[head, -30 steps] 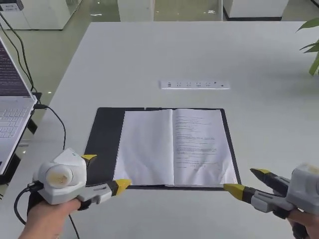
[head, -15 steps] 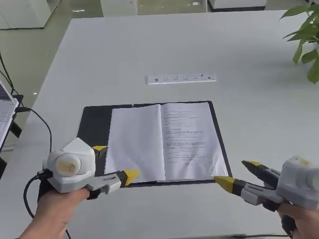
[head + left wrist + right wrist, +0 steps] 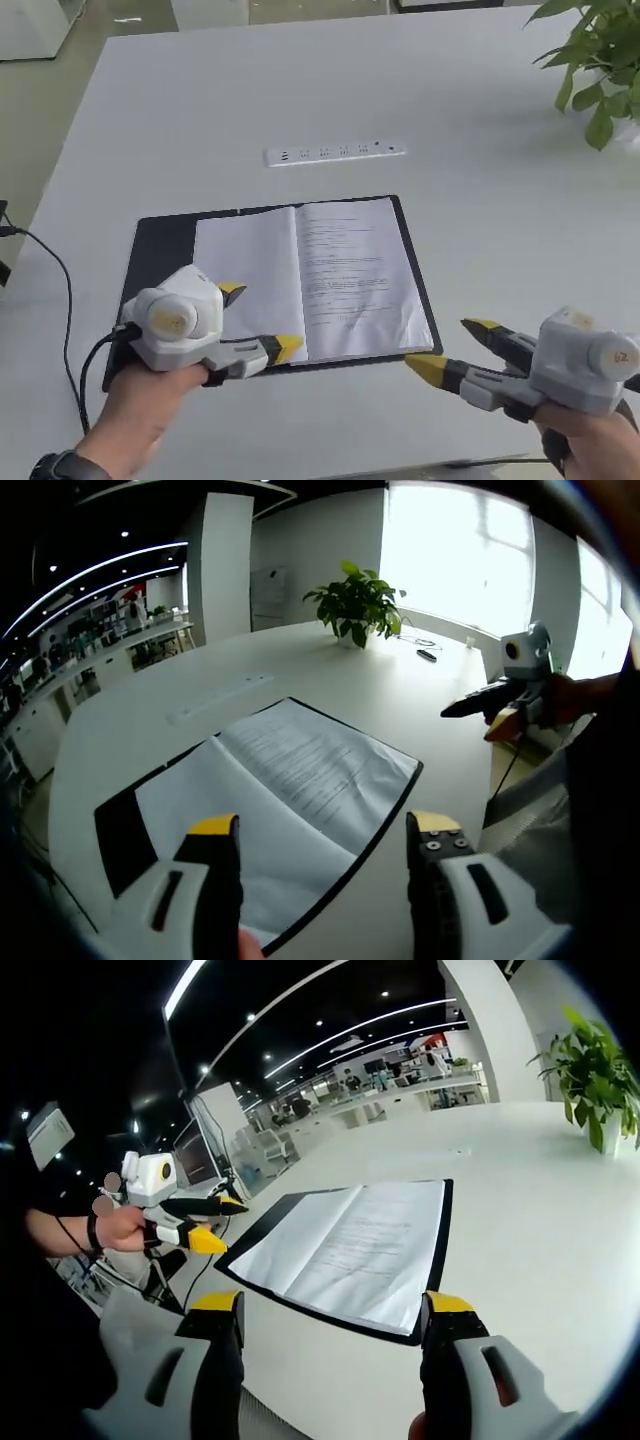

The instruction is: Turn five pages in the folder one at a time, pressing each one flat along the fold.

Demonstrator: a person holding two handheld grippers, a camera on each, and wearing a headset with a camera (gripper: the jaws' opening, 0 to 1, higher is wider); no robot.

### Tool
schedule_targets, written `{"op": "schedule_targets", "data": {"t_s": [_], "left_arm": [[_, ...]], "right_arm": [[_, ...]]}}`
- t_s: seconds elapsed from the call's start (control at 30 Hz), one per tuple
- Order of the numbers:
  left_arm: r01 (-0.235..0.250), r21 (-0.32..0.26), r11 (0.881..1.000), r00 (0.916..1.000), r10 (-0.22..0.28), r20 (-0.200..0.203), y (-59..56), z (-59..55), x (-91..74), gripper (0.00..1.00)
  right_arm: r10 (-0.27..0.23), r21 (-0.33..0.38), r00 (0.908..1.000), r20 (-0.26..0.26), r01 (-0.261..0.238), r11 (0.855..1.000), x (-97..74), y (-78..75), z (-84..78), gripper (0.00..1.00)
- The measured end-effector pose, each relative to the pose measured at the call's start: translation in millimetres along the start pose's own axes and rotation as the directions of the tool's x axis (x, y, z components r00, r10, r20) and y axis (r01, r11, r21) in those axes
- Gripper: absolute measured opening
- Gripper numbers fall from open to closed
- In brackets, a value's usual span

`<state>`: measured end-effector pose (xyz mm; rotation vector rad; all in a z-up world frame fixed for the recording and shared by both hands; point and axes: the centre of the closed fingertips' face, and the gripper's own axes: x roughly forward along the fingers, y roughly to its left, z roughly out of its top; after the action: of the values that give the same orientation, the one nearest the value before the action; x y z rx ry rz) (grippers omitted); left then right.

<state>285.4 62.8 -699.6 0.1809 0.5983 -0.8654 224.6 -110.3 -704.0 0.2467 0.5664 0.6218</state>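
Observation:
A black folder (image 3: 160, 250) lies open on the white table, with a blank white page (image 3: 248, 280) on its left and a printed page (image 3: 355, 280) on its right. The same folder (image 3: 280, 800) appears in the left gripper view and the folder (image 3: 350, 1250) in the right gripper view. My left gripper (image 3: 258, 320) hovers open over the folder's near left corner. Off the folder's near right corner, my right gripper (image 3: 450, 347) stands open above the table. Both hold nothing.
A white power strip (image 3: 335, 153) lies on the table (image 3: 480, 120) beyond the folder. A potted plant (image 3: 595, 60) stands at the far right. A black cable (image 3: 60, 300) trails along the left edge. Open floor lies past the table's far end.
The camera has swung right, so the laptop at the left has left the picture. Both grippers have edged closer to the folder's near corners and stay open.

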Motion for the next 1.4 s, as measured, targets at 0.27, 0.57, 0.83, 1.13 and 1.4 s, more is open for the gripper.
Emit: {"op": "schedule_targets", "data": {"t_s": [0.27,0.57,0.83,1.13,1.4], "left_arm": [[0.056,0.023,0.998,0.9973,-0.055,-0.048,-17.8,4.2,36.2,0.69],[0.114,0.011,0.993,0.9919,-0.113,-0.057,-38.8,9.1,75.4,0.69],[0.119,0.007,0.993,0.9894,-0.118,-0.085,-47.5,3.8,109.6,0.66],[0.124,0.011,0.992,0.988,-0.123,-0.094,-64.3,11.0,148.1,0.67],[0.085,0.028,0.996,0.9863,-0.08,-0.144,-73.0,-6.5,169.2,0.69]], "right_arm": [[0.001,0.002,0.9999,-0.01,-0.001,1.0,-6.0,-3.7,-2.8,0.72],[-0.006,0.008,1.0,-0.002,0.006,1.0,-15.6,-8.4,-2.7,0.73],[-0.007,0.012,0.9998,-0.02,0.007,1.0,-22.5,-13.5,-9.3,0.74],[-0.013,0.037,0.9998,-0.015,0.013,0.999,-22.1,-17.8,-9.7,0.73],[-0.023,0.062,0.9997,-0.01,0.024,0.998,-22.9,-24.4,-11.1,0.72]]}}
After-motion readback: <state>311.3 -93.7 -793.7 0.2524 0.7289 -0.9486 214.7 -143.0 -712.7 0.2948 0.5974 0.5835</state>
